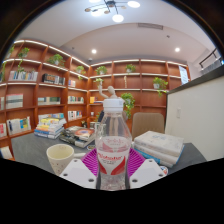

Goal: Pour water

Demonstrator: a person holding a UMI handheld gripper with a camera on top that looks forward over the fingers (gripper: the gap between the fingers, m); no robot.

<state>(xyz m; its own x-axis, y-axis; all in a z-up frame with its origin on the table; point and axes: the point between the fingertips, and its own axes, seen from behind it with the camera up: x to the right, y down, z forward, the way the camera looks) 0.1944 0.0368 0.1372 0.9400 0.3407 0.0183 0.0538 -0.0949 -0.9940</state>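
Clear plastic is what I see first: a water bottle [113,140] with a pink label stands up straight between the two fingers of the gripper [113,166]. The pink pads [92,160] sit on both sides of the bottle, low down by its label. They look like they press on it from both sides, so I think the gripper is holding the bottle tight. I cannot see if the bottle rests on the table or is lifted a little.

A small pale cup [60,156] stands on the dark tabletop [30,150], just beside the left finger and close to the near edge. It looks empty, but I cannot see down into it well. The bottle is not tipped at all, and I cannot tell if its cap is on. So I think the pouring has not started yet. What is left is to bring the bottle over the cup, tip it, and let the water run in.

On the other side of the bottle lies a stack of white papers or boxes [160,146], near the right edge of the tabletop. Some books [50,127] lie farther back on the left part of the tabletop. Nothing stands between the bottle and the cup. Behind the table are a chair [148,123] and tall wooden bookshelves [40,85] with plants.
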